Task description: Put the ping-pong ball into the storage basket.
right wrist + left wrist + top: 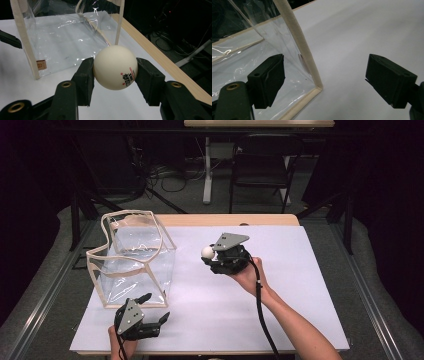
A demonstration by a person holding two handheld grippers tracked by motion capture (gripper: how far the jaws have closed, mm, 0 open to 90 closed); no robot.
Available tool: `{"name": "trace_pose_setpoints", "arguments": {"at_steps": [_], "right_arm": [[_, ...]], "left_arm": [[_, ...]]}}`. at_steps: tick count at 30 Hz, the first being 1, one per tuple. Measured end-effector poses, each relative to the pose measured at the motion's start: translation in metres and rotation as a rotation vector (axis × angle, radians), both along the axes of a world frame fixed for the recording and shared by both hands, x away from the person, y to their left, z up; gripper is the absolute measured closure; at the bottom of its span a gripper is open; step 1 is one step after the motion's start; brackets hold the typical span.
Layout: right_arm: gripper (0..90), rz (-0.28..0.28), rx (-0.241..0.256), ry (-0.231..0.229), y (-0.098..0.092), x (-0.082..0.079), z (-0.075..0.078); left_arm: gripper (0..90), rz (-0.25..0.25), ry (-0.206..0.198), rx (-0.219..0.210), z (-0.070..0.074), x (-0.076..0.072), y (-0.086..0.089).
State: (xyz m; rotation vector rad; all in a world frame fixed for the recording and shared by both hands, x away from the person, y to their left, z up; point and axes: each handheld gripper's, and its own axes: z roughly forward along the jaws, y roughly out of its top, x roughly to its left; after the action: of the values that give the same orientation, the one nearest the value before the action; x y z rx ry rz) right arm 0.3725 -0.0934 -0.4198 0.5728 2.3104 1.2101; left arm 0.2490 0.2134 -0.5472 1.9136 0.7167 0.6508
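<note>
Holding the ping-pong ball [115, 67] pinched across its middle in my right gripper [209, 254], right of the clear bag [132, 257]; it's light, smooth, likely slippery. My left gripper [155, 307] gapes by the floppy bag's near corner.

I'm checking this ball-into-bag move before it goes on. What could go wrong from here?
The table tennis ball is pinched only at its sides by the right gripper; being round and smooth, it may slip out and roll across the table. The clear bag looks floppy, with a wavy rim, so its mouth may sag. The left gripper, open at the bag's corner, might tip it when closing.
</note>
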Motion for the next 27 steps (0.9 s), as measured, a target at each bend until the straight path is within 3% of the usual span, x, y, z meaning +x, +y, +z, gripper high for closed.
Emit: {"name": "trace_pose_setpoints", "arguments": {"at_steps": [27], "right_arm": [[50.7,0.003,0.001,-0.011,0.010,0.012,0.013]], "left_arm": [[16.1,-0.001,0.001,-0.001,0.000,0.001,-0.001]]}}
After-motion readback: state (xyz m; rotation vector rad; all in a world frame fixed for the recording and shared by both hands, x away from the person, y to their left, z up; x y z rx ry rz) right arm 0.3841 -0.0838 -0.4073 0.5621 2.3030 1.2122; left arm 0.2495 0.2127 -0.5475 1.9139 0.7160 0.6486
